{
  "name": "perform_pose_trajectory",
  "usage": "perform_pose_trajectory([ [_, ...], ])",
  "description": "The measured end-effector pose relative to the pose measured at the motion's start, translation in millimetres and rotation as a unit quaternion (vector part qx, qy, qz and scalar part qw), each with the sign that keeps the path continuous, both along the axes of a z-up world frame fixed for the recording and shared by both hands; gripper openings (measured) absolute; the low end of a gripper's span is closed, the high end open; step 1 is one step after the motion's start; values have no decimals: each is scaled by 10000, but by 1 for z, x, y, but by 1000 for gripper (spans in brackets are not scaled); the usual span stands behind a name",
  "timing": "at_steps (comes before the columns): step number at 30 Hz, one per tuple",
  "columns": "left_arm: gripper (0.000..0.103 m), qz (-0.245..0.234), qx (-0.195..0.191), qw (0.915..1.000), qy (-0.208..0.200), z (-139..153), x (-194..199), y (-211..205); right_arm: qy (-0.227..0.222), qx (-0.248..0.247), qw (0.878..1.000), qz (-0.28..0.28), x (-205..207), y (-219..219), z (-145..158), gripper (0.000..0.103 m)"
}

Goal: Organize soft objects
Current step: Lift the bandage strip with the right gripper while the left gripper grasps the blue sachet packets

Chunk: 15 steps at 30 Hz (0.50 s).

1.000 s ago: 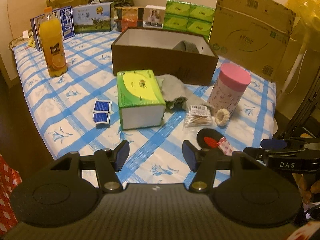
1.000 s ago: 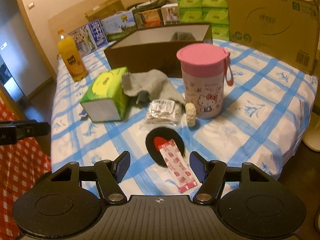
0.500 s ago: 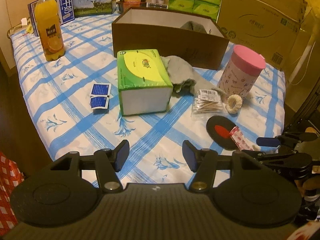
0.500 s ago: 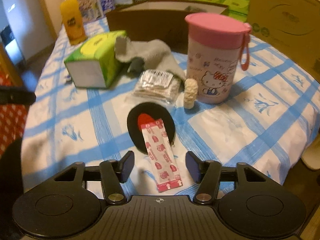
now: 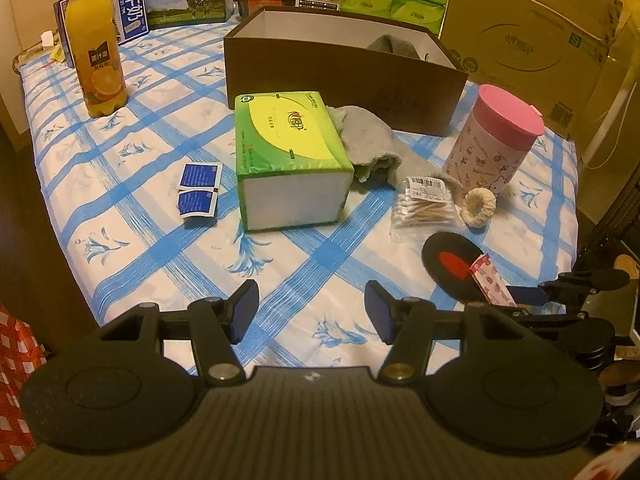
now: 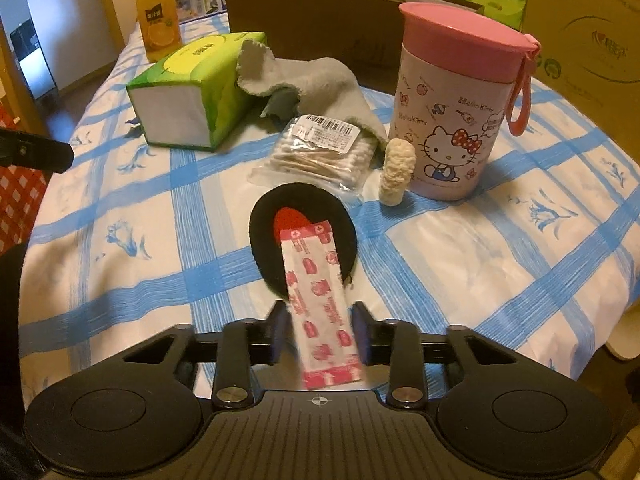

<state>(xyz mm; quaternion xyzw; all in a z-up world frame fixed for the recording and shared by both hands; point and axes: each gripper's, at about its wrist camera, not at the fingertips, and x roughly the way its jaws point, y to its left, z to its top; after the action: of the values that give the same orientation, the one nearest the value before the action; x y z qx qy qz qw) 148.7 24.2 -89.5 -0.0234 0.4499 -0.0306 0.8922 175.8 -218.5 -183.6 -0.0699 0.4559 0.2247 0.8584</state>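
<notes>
A red-and-white plaster strip (image 6: 320,312) lies partly on a black round pad with a red spot (image 6: 302,236). My right gripper (image 6: 320,330) has its fingers close on either side of the strip, nearly shut; whether they pinch it I cannot tell. It also shows in the left wrist view (image 5: 520,296) by the strip (image 5: 491,280). My left gripper (image 5: 312,308) is open and empty above the table's front edge. A grey cloth (image 5: 368,140) lies beside the green tissue pack (image 5: 290,152). The brown box (image 5: 344,60) holds another grey cloth (image 5: 394,46).
A pink Hello Kitty canister (image 6: 456,100), a cream hair tie (image 6: 396,170) and a bag of cotton swabs (image 6: 320,152) stand behind the pad. An orange juice bottle (image 5: 98,52), blue sachets (image 5: 198,188), and cartons at the back (image 5: 528,36) are also on the checked cloth.
My right gripper has moved forward and down over the plaster strip and its fingers have closed in around it. The left gripper has risen slightly and stays open.
</notes>
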Motion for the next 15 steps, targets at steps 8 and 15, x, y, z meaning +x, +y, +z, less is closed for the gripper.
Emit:
perform_pose_trajectory([
  [8,56,86,-3,10000,-25,-2,0,7,27,121,9998,-165,0,-5,10,28],
  [15,56,234,60,9997,-106,-2,3,20,-108,407,9986,-333,5,-6,34,28],
])
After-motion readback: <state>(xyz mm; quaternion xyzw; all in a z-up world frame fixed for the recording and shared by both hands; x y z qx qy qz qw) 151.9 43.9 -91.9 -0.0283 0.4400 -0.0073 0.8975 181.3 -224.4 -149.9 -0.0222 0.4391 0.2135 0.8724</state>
